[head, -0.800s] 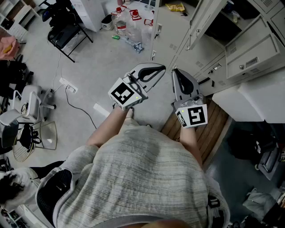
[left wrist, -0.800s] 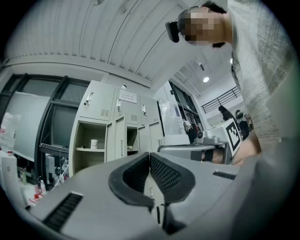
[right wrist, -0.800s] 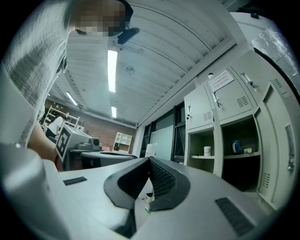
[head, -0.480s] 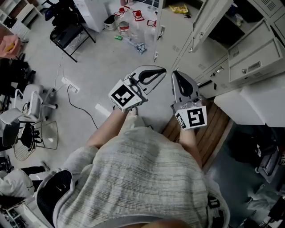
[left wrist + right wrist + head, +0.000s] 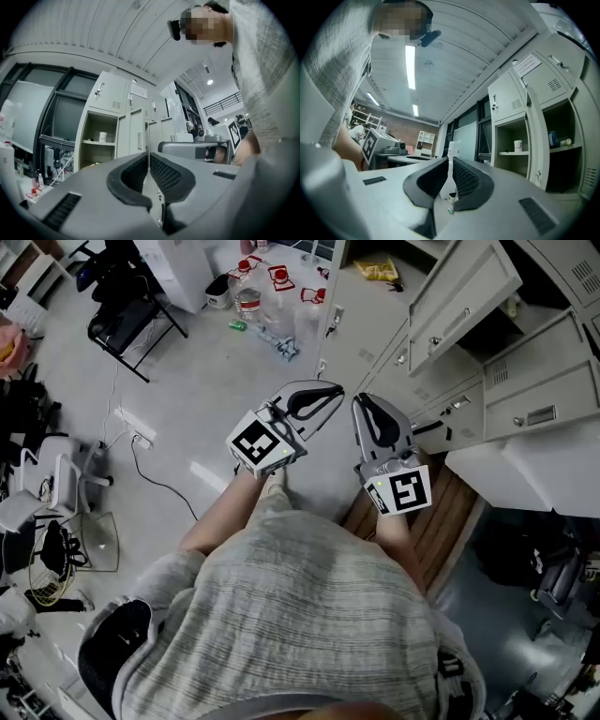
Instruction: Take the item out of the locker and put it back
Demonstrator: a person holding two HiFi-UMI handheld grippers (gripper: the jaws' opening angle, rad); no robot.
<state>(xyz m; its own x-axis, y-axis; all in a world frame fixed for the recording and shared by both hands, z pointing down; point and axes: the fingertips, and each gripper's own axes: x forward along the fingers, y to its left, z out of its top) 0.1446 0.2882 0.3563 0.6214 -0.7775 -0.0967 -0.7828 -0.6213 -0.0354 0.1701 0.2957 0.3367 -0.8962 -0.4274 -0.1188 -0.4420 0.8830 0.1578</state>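
The left gripper (image 5: 330, 390) and right gripper (image 5: 362, 401) stay closed on nothing, as before; the lockers (image 5: 521, 395) sit lower in head view now.

The right gripper (image 5: 449, 160) has its jaws closed, the dark ribbed pads meeting at the tips with nothing held between them. Far beyond the tips stands a clear bottle (image 5: 452, 149). To the right, grey lockers (image 5: 506, 101) stand with doors open, and a small white pot (image 5: 518, 146) sits on a shelf inside one. At the left, a marker cube (image 5: 370, 144) shows beside a grey knit sleeve (image 5: 342, 70).
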